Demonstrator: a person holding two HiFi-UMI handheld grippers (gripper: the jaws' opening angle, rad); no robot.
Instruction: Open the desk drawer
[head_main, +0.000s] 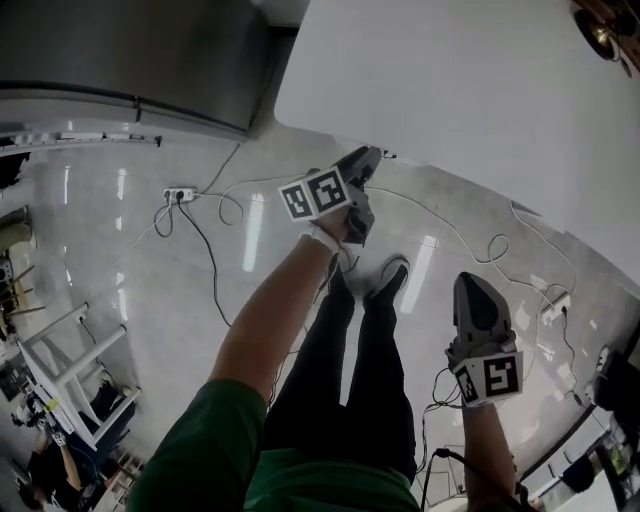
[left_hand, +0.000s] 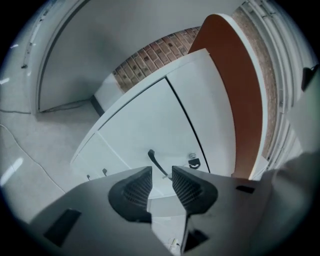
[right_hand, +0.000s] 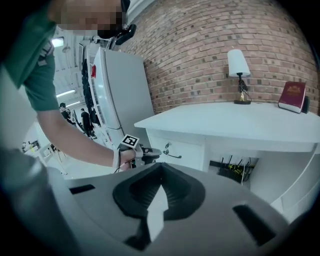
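Red book: print unreadable. Drawer white, shut; dark bar handle, key lock beside. Left gripper jaws apart, empty; right gripper closed, empty.

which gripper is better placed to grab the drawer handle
Left. The left gripper is open and aimed at the handle, which shows just past its jaws. The right gripper is shut and sits farther back from the desk.
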